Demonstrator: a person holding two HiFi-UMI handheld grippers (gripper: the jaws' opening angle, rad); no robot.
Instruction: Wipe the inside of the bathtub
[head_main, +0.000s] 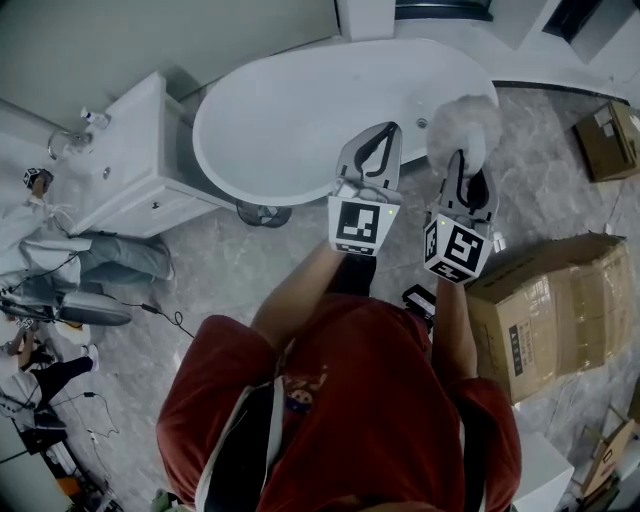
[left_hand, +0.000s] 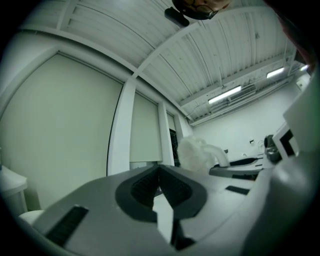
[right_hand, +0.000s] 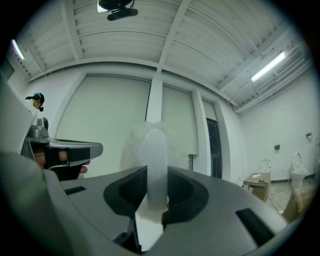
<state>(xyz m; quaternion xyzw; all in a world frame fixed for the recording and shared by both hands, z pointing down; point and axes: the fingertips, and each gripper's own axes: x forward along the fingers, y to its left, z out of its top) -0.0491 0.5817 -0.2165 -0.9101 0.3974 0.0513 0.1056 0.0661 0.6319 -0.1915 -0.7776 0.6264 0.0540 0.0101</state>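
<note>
Fluffy white duster (head_main: 462, 125), smooth oval bathtub (head_main: 290, 125)

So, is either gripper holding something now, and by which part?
The right gripper is shut on the fluffy white duster, gripping its pale handle. The left gripper is shut, with nothing between its jaws.

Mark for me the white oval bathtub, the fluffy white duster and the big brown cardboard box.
White oval bathtub (head_main: 300, 130): head view, on the bare inside surface.
Fluffy white duster (head_main: 462, 128): head view, on its fluffy head.
Big brown cardboard box (head_main: 550, 300): head view, on the middle of the box.
</note>
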